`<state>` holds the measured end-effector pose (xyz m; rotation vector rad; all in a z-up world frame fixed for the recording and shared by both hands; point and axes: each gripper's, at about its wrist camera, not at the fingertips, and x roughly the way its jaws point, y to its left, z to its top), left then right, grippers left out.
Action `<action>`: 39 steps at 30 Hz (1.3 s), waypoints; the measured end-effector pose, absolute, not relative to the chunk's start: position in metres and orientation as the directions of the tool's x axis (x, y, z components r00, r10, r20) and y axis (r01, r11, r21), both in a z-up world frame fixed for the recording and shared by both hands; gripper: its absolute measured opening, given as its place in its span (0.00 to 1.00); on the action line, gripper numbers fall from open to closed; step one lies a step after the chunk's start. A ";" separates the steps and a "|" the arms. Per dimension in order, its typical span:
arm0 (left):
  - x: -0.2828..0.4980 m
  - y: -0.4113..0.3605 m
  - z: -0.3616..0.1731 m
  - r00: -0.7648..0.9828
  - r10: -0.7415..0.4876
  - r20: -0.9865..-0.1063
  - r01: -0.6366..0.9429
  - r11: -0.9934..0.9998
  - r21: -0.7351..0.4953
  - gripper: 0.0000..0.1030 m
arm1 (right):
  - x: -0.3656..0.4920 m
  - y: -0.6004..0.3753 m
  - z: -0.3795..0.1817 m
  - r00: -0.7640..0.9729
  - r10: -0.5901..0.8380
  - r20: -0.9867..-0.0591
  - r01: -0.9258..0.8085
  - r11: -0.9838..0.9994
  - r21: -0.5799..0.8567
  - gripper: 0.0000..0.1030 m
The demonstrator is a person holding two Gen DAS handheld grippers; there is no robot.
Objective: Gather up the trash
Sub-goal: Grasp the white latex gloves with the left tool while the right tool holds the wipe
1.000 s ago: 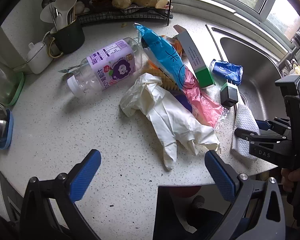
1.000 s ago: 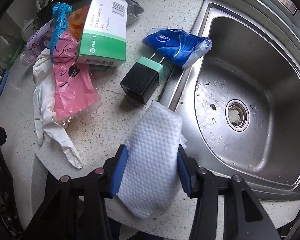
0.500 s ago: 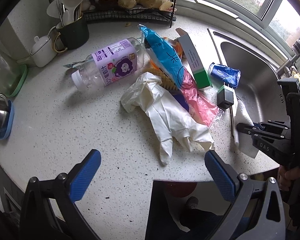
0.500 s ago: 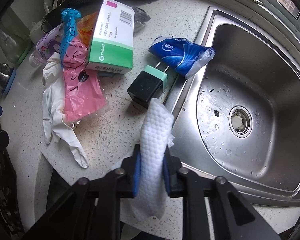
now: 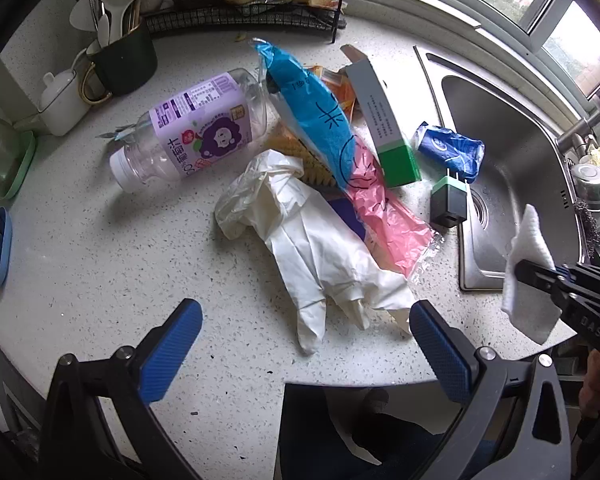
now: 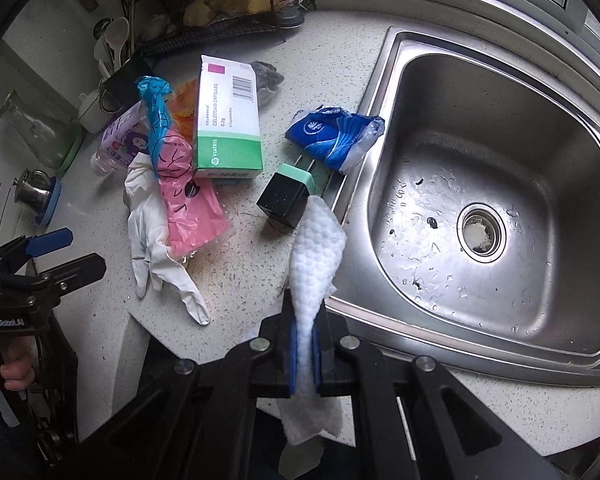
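R gripper (image 6: 305, 354) pinches wipe (image 6: 316, 248) — lifted.

Soft daylight comes in from the window (image 5: 540, 12) at the upper right of both views, bright but flat. On the pale bench (image 5: 100, 260) it leaves faint shadows falling toward the lower left, as under the bottle (image 5: 192, 136) and the glove (image 5: 308, 248). The steel sink (image 6: 480, 128) carries dull glare and bright specks on its wet floor. Both pictures are sharp in the middle and free of motion blur. The fisheye lens bends straight edges strongly, and the corners fall to black.
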<state>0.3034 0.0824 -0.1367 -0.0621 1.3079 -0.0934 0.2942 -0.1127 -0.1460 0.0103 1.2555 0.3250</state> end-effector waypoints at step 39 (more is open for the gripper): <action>0.279 0.087 -0.145 0.234 -0.198 -0.952 0.130 0.977 -0.171 0.03 | 0.283 -0.108 -0.130 0.294 0.261 -0.920 -0.184 0.960 0.213 0.05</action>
